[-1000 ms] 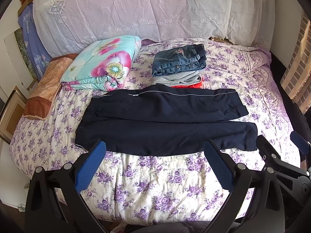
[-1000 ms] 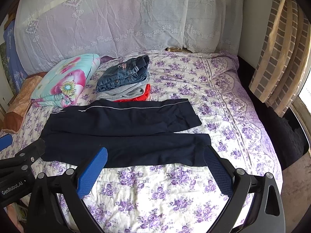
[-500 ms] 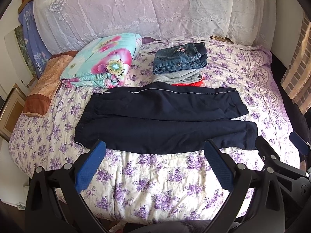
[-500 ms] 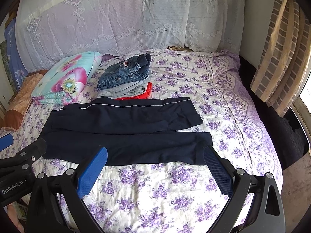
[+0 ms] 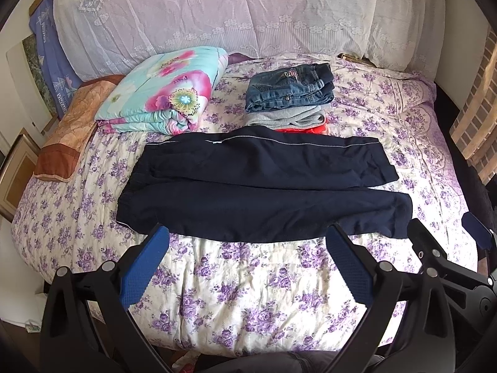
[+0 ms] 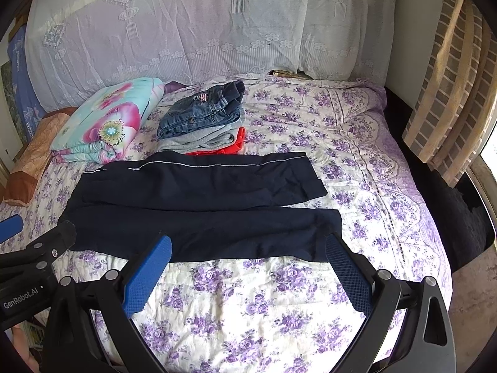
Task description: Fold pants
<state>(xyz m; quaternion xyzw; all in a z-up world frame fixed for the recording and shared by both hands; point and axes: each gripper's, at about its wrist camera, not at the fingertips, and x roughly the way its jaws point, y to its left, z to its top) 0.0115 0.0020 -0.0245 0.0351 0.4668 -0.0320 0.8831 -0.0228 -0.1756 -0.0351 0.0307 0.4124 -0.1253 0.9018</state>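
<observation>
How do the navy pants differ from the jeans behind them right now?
The navy pants lie spread out, legs side by side, unfolded; the jeans are folded compact. The pants rest directly on the bedspread; the jeans top a stack of folded clothes. Pants are plain dark with a pale stripe; jeans are faded blue denim.

I see the pants [image 5: 261, 192] as matt navy cloth, smooth, with a thin pale piping stripe. Under them the bedspread [image 5: 254, 295] looks like quilted cotton, puckered, printed with purple flowers. Behind the pants, the jeans [image 5: 289, 91] are coarse faded denim on soft grey knit. The quilt [image 5: 161, 93] left of the jeans looks slightly glossy. The lace cover [image 6: 186, 28] is sheer and wrinkled. My gripper frames are matt black plastic with metal rivets; the pads [image 6: 146, 276] are blue, finely textured.
</observation>
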